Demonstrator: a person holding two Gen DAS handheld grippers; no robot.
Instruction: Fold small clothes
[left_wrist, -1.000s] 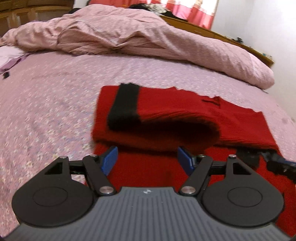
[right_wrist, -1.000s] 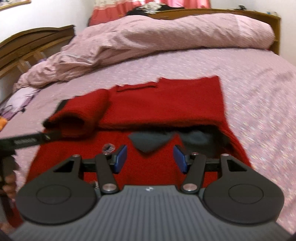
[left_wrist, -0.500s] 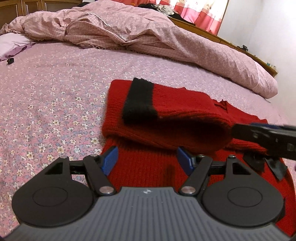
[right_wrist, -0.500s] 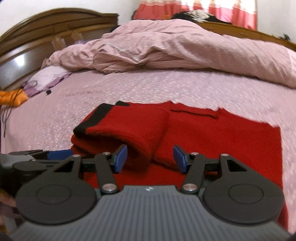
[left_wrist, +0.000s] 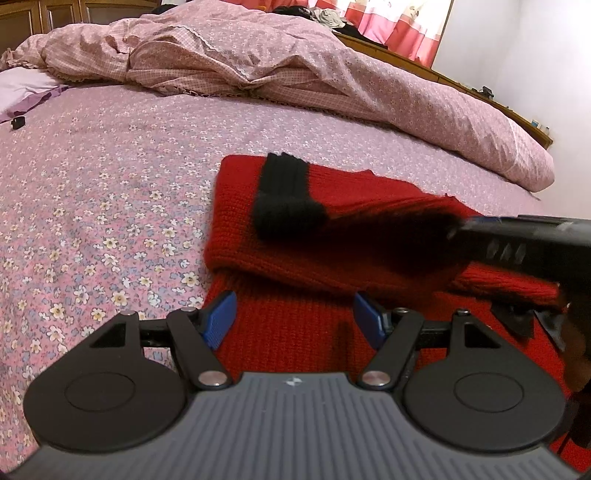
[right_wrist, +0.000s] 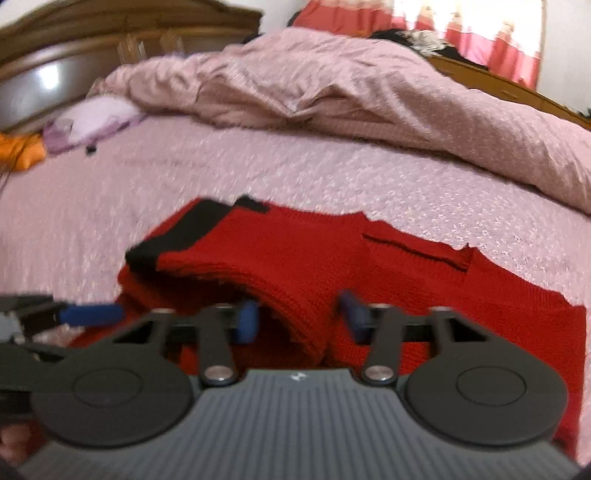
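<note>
A small red knit sweater (left_wrist: 295, 325) lies flat on the pink flowered bedsheet (left_wrist: 92, 206). One sleeve with a black cuff (left_wrist: 284, 199) is folded across its body; the sleeve also shows in the right wrist view (right_wrist: 258, 266). My left gripper (left_wrist: 295, 319) is open and empty, low over the sweater's near left part. My right gripper (right_wrist: 299, 319) is open, its jaws standing either side of the folded sleeve's near end (right_wrist: 303, 325). The right gripper's body (left_wrist: 524, 243) crosses the left wrist view over the sleeve's right end.
A rumpled pink duvet (left_wrist: 295, 70) lies across the far side of the bed. A purple pillow (right_wrist: 92, 122) and an orange cloth (right_wrist: 22, 155) lie at the far left by the wooden headboard (right_wrist: 92, 62). A small black object (left_wrist: 17, 122) sits on the sheet.
My right gripper has moved forward and left, so the folded sleeve's end now sits between its open jaws. My left gripper has stayed nearly still, tilting slightly closer to the sweater.
</note>
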